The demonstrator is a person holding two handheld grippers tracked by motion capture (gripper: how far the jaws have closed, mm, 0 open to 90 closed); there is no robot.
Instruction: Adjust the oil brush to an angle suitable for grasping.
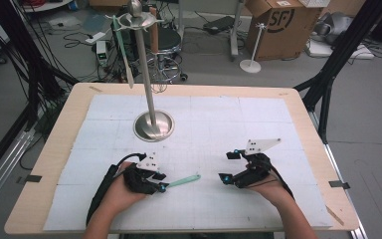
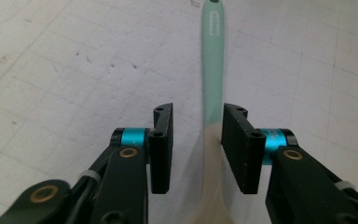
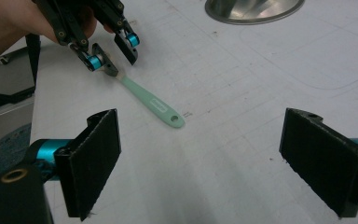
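The mint-handled utensil [image 1: 183, 180] is lying flat on the table at five o'clock of the stand [image 1: 153, 125], between the parted left gripper [image 1: 162, 182] jaws, hanging undone, while the right gripper [image 1: 229, 166] is being held spread.

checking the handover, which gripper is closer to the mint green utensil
Left. The left gripper has the mint green utensil between its jaws; the right gripper, open, sits apart past the handle's far end.

Right gripper [image 3: 200, 163] jaws wide apart over white mat [image 3: 242, 102]; left gripper [image 3: 114, 53] at mint utensil [image 3: 154, 103]; steel base [image 3: 254, 9] beyond.
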